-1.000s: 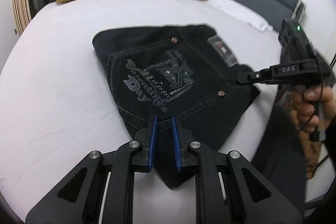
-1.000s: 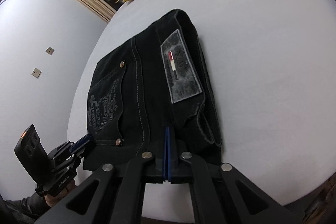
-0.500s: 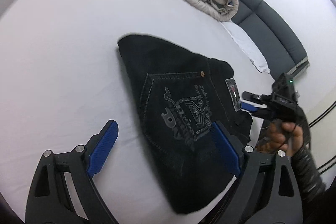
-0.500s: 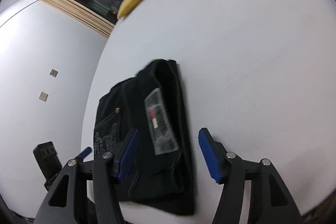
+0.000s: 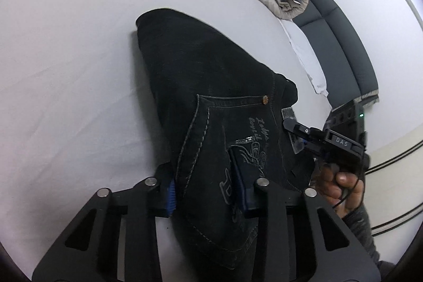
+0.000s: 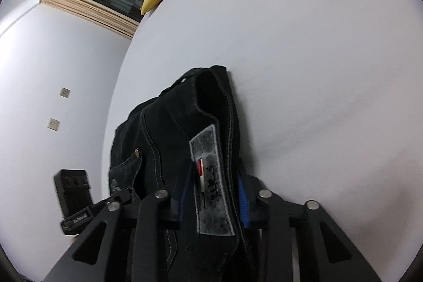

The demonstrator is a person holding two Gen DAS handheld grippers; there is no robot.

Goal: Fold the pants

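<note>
Both grippers closing on the folded black denim pants (image 5: pixel 211 102), lying on the white bed sheet (image 5: pixel 66 57).
I see left gripper (image 5: pixel 206 189) pinching the pocket edge, right gripper (image 6: pixel 214 192) clamping the waistband at the grey patch (image 6: pixel 211 176).

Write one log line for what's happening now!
fold pants | left gripper: closing on black pants | right gripper: closing on waistband | white bed

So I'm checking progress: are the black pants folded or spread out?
Folded: the black pants form a compact stacked bundle on the white bed, layers visible at the edge, back pocket on top.
</note>
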